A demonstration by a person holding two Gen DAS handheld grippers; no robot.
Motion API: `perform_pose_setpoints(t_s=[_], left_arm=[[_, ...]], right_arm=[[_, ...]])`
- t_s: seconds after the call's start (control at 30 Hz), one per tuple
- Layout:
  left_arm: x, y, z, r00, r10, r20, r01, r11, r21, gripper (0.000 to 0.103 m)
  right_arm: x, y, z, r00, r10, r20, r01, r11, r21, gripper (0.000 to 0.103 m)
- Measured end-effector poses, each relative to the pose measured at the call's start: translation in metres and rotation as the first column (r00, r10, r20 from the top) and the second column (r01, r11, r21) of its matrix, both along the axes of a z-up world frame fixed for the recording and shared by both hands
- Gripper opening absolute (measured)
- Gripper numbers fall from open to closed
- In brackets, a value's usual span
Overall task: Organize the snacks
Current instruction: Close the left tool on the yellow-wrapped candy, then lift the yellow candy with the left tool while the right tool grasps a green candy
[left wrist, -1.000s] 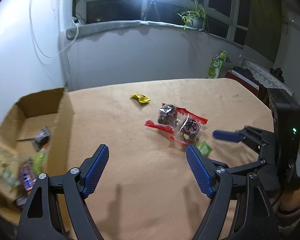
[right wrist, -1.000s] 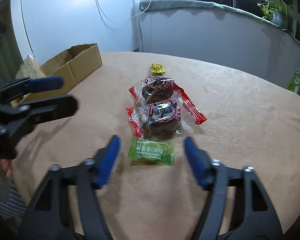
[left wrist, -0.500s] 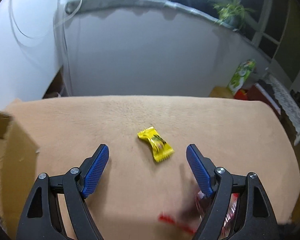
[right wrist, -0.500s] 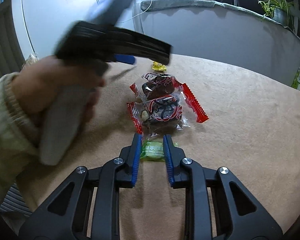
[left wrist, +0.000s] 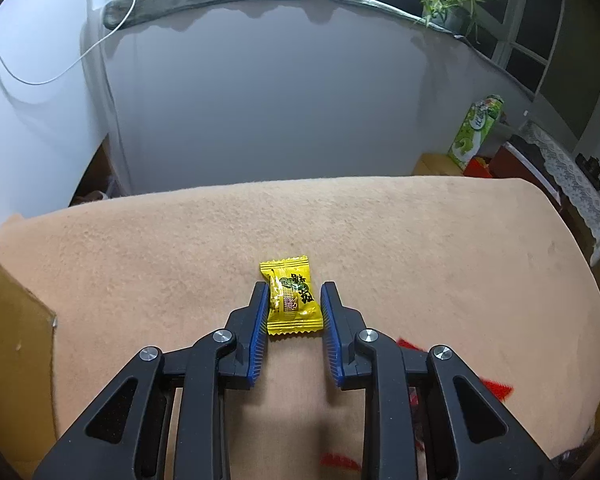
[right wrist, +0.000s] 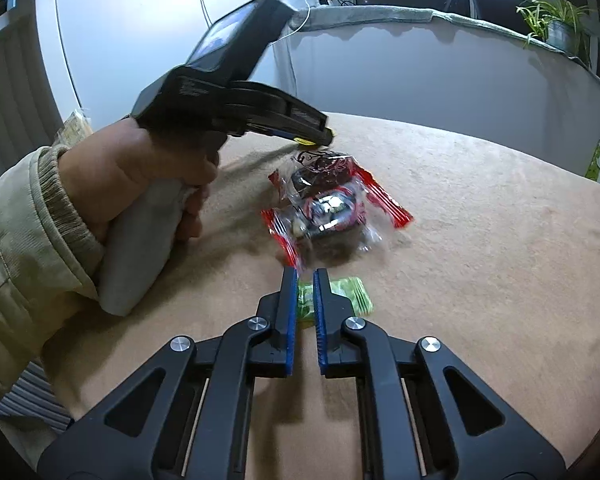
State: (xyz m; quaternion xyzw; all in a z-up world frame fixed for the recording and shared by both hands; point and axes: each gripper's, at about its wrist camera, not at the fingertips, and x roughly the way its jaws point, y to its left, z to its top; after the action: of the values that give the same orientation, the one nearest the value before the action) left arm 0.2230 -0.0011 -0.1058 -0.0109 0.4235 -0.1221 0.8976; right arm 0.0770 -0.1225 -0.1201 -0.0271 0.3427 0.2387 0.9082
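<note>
- Left wrist view: my left hand-held gripper (left wrist: 294,300) points down at a worktop (left wrist: 440,248) covered in tan cloth.
- A yellow candy (left wrist: 291,296) in a crimped wrapper lies flat on the cloth between the two blue pads. The jaws are closing on it: the left pad touches the wrapper's edge, and the right pad looks just beside the other edge, so the grasp is not yet firm.
- The flap of a cardboard box (left wrist: 16,344) shows at the left edge of the worktop.
- Bits of red wrapper peek out behind the right finger, low on the right.
- Beyond the worktop stand a grey wall, a potted plant (left wrist: 448,4) on the sill, and a green carton (left wrist: 476,130) at the far right.
- Right wrist view: my right hand-held gripper (right wrist: 305,280) is clenched on a green candy (right wrist: 340,294), pinching its left end between the blue pads while the rest of the wrapper sticks out to the right on the cloth.
- Just beyond it lie two clear snack packs with red ends (right wrist: 328,204), one touching the other.
- On the left, my left hand (right wrist: 140,176) in a beige sleeve holds the other gripper, its tip down at the yellow candy behind the packs.
</note>
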Motion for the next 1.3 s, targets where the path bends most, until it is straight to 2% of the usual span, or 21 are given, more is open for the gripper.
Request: perform_pose_setpoints(t_s=[0.17, 0.33, 0.5, 0.57, 0.63, 0.67, 0.87, 0.9, 0.93, 1.0, 1.1, 1.17, 1.3], left_arm=[[-0.028, 0.006, 0.016, 0.998, -0.012, 0.062, 0.014, 1.000, -0.028, 0.024], [-0.086, 0.010, 0.028, 0.992, -0.038, 0.124, 0.044, 0.998, -0.047, 0.024], [-0.133, 0.007, 0.039, 0.985, -0.045, 0.168, 0.053, 0.998, -0.041, 0.024], [-0.143, 0.005, 0.044, 0.982, -0.053, 0.180, 0.057, 0.998, -0.016, 0.024], [-0.153, -0.001, 0.050, 0.977, -0.069, 0.201, 0.066, 0.998, 0.021, 0.024], [-0.157, -0.002, 0.051, 0.975, -0.075, 0.210, 0.071, 0.997, 0.027, 0.024], [-0.168, -0.006, 0.054, 0.968, -0.102, 0.230, 0.097, 0.995, 0.031, 0.024], [-0.173, -0.007, 0.054, 0.968, -0.100, 0.230, 0.096, 0.995, 0.027, 0.024], [-0.173, -0.006, 0.053, 0.968, -0.099, 0.230, 0.095, 0.995, 0.025, 0.024], [-0.175, -0.004, 0.053, 0.968, -0.097, 0.229, 0.093, 0.995, 0.028, 0.024], [-0.179, -0.002, 0.054, 0.968, -0.092, 0.235, 0.085, 0.996, 0.040, 0.024], [-0.182, -0.001, 0.056, 0.966, -0.089, 0.242, 0.081, 0.996, 0.044, 0.024], [-0.188, 0.000, 0.061, 0.962, -0.084, 0.258, 0.075, 0.996, 0.044, 0.024]], right_arm=[[-0.011, -0.027, -0.004, 0.999, -0.043, 0.004, 0.043, 0.997, 0.068, 0.008], [-0.019, -0.055, 0.000, 0.993, -0.119, 0.011, 0.117, 0.985, 0.127, 0.008], [-0.012, -0.059, 0.003, 0.989, -0.146, 0.000, 0.145, 0.983, 0.115, 0.008], [-0.006, -0.052, 0.004, 0.990, -0.141, -0.021, 0.142, 0.986, 0.090, 0.019], [-0.001, -0.042, 0.006, 0.990, -0.141, -0.006, 0.141, 0.989, 0.046, 0.068], [0.000, -0.039, 0.005, 0.989, -0.150, -0.009, 0.151, 0.988, 0.016, 0.073], [0.021, -0.018, 0.009, 0.989, -0.147, -0.021, 0.144, 0.985, -0.099, 0.073], [0.026, -0.015, 0.007, 0.989, -0.146, -0.035, 0.141, 0.984, -0.111, 0.065], [0.033, -0.013, 0.002, 0.989, -0.129, -0.069, 0.122, 0.987, -0.105, 0.042], [0.033, -0.010, 0.000, 0.990, -0.122, -0.065, 0.114, 0.987, -0.115, 0.020], [0.029, -0.005, -0.001, 0.993, -0.113, -0.046, 0.105, 0.983, -0.149, 0.016], [0.026, -0.009, -0.001, 0.992, -0.119, -0.044, 0.112, 0.985, -0.130, 0.016], [0.014, -0.026, 0.002, 0.989, -0.145, -0.031, 0.143, 0.987, -0.069, 0.007]])
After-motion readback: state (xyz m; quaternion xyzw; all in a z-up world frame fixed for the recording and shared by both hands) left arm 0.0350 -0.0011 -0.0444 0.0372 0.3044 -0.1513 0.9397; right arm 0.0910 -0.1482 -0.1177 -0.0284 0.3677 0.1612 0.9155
